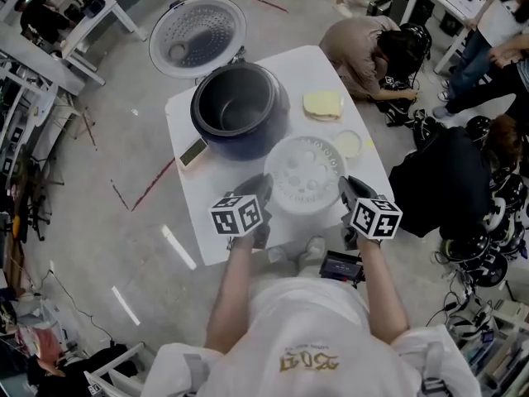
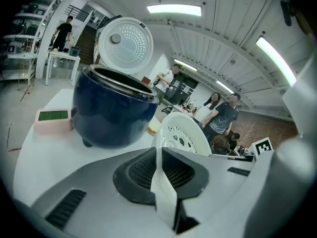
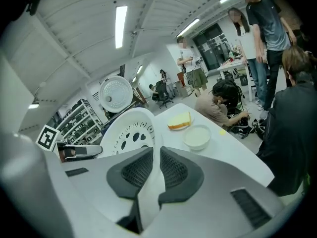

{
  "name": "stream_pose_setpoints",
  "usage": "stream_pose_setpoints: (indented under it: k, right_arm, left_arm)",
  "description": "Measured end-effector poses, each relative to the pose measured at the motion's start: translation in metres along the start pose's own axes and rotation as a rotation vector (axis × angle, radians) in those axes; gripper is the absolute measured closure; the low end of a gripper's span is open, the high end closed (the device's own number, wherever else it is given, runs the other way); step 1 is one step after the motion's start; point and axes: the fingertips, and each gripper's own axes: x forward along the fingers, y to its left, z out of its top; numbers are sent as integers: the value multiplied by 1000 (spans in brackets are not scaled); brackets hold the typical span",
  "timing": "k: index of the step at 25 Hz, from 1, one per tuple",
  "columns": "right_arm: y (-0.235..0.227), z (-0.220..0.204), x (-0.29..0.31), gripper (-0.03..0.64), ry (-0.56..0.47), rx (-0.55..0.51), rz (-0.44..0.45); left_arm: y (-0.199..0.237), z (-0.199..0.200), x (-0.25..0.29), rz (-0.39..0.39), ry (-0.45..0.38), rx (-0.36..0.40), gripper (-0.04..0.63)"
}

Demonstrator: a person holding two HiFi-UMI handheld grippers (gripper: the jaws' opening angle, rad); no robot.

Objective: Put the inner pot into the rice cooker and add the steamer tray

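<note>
**First:** While both tools are clamped on it, where exactly is the steamer tray?

**Second:** On the near side of the rice cooker, just short of its rim, over the bench. The left tool pinches one edge of the tray and the right tool pinches the opposite edge. Their pads are tight on thin white plastic.

**First:** And the inner pot?

**Second:** It looks seated in the cooker already. The lid is thrown back on the cooker's far side.

**First:** What could spoil it?

**Second:** The grip is on that thin lip alone. If one hand tips, or the two pull apart, I reckon the tray slides out. It could also snag the cooker's rim and settle crooked, or clip the small bowl to the cooker's right.
</note>
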Motion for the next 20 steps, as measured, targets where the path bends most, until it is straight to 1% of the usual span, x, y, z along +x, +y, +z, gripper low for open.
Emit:
stream_pose_setpoints:
  k: [5, 9, 16, 20]
  right_arm:
    - [16, 20, -10, 562, -39, -2, 39]
    - [28, 37, -8, 564, -67, -13, 78]
    - [36, 59, -14, 566, -92, -18, 132]
    - [46, 77, -15, 568, -100, -49, 174]
  left_arm:
    - [-8, 16, -14, -3, -45, 3, 546]
    - [-9, 34, -23, 11, -94, 8, 546]
    - [-21, 49, -34, 25, -155, 13, 546]
    - [-26, 62, -43, 43, -204, 16, 545]
